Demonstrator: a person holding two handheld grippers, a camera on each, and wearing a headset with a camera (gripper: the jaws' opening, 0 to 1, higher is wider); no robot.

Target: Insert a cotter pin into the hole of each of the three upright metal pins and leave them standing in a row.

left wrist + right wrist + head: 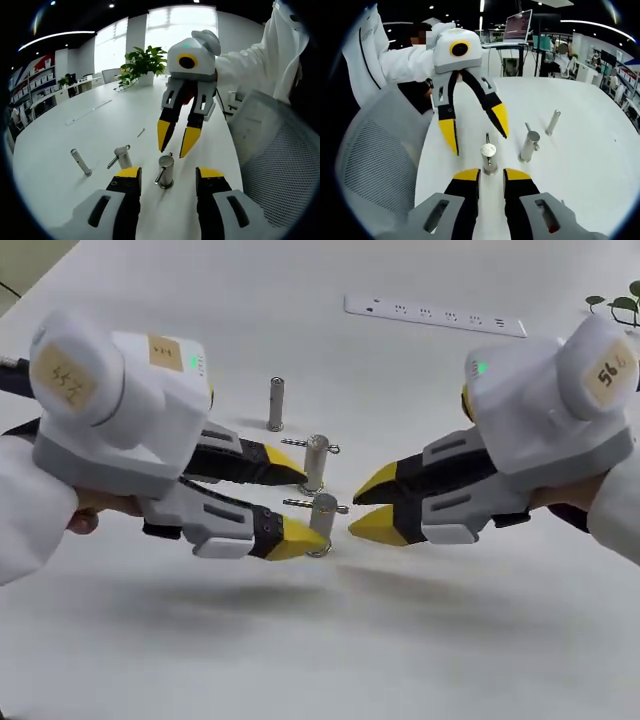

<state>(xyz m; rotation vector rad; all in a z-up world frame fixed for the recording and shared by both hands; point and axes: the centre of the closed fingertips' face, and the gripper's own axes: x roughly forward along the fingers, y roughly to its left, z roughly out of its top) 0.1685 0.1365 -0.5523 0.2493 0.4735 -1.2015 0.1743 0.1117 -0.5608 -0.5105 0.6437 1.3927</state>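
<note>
Yellow left claw (pixel 297 502) wide astride pin (pixel 323 512)

Head view: set high behind both hands, facing forward and down on the white tabletop (pixel 400 640), fairly close. Left gripper view: set low over the table on the left gripper (pixel 170 172), facing the right gripper (pixel 173 152), very near the short steel pin with a cotter pin through its head (pixel 165 170). Right gripper view: set opposite, looking back at the left gripper (pixel 480 144) across the same pin (pixel 489 155). Shared by all three: that pin (pixel 323 515), the second cotter-pinned steel pin (pixel 316 462) and the slim bare steel pin (pixel 276 403).
</note>
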